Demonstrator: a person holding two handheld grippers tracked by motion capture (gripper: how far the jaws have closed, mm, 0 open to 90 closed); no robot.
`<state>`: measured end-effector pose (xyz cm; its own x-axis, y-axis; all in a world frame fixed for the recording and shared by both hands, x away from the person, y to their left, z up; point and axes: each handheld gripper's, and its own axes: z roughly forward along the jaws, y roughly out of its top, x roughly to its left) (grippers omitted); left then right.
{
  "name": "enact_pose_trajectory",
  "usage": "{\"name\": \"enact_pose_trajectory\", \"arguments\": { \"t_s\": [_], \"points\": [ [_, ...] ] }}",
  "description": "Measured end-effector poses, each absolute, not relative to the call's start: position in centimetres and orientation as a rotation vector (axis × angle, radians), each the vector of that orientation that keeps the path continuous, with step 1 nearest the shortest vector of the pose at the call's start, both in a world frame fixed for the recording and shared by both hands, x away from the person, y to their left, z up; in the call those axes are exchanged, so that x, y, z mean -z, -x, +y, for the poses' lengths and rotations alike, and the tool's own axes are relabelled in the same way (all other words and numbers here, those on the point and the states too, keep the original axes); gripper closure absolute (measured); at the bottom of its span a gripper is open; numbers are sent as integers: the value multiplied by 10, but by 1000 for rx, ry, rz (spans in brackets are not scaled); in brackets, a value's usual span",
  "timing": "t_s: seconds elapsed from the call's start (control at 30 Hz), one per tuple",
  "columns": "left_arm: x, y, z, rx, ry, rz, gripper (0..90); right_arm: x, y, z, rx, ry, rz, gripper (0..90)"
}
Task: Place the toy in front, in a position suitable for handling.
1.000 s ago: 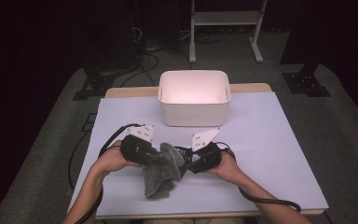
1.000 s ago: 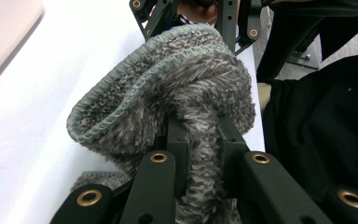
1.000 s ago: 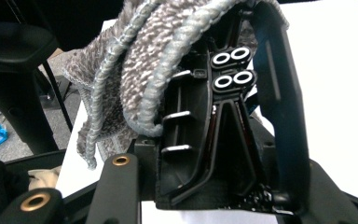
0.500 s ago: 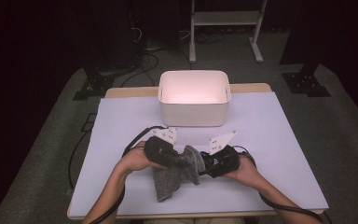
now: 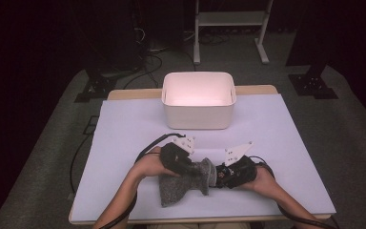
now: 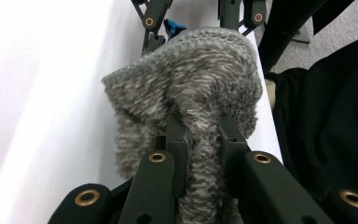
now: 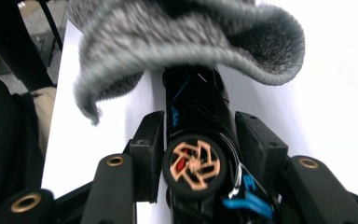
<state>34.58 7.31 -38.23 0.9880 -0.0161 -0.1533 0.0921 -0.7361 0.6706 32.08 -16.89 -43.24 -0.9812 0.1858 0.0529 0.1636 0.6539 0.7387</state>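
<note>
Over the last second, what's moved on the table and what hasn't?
Both hands carried the grey knitted cloth to the person's right along the near edge: the left gripper and right gripper each shifted that way together. The left gripper's jaws are shut on a fold of the cloth; the right gripper's hold cannot be made out. The white bin and the white table cover stayed put.
</note>
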Motion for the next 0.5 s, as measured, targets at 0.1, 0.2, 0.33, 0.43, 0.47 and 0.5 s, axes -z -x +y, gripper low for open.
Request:
{"name": "enact_pose_trajectory", "arguments": {
  "t_s": [0.1,0.2,0.33,0.43,0.47,0.5],
  "points": [
    [380,-344,82,168,-2397,66,787,433,-321,-162,-1251,-291,2846,525],
    [377,-343,95,129,-2416,93,787,434,-321,-152,-1195,-240,2854,521],
    [380,-342,110,127,-2441,141,787,437,-321,-141,-1144,-233,2871,533],
    [385,-342,117,138,-2435,157,785,439,-323,-136,-1125,-240,2881,546],
    [386,-342,118,143,-2424,165,785,439,-323,-136,-1124,-246,2886,549],
    [386,-342,120,144,-2422,167,785,438,-323,-136,-1120,-246,2891,551]
  ]
}}
